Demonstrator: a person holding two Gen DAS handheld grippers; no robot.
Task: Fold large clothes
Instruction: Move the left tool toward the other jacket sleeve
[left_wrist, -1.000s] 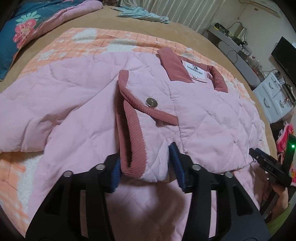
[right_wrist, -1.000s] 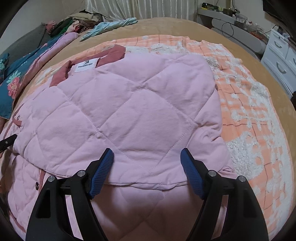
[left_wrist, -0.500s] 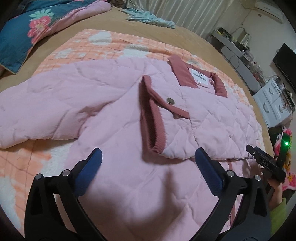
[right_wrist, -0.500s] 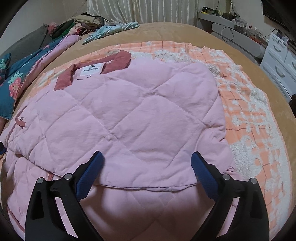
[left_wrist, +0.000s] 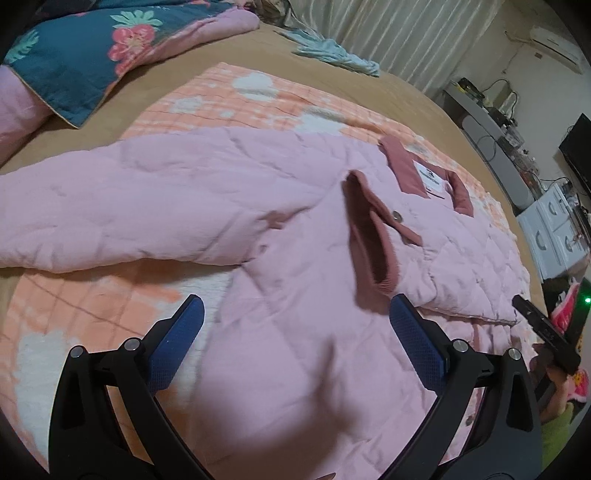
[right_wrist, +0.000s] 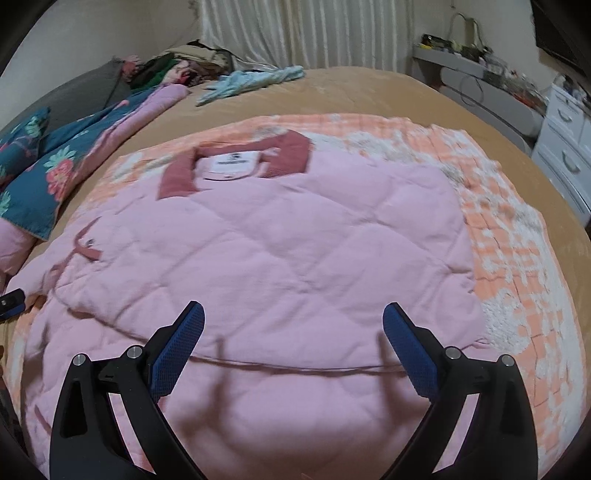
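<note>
Pink jacket on the bed, both tools spread wide

The puffy pink jacket (right_wrist: 280, 258) lies on the orange blanket (right_wrist: 517, 258) on the bed (right_wrist: 369, 92), its dark pink collar (right_wrist: 291, 151) at the far end. The left tool (left_wrist: 295, 332) and right tool (right_wrist: 293, 336) hang over the jacket, holding nothing. Only the left view shows 1 long sleeve (left_wrist: 110, 206) lying out beside the jacket and a folded cuff (left_wrist: 373, 240).

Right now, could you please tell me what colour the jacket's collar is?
The collar is dusty rose, darker than the pale pink jacket; it shows best in the right wrist view.
</note>
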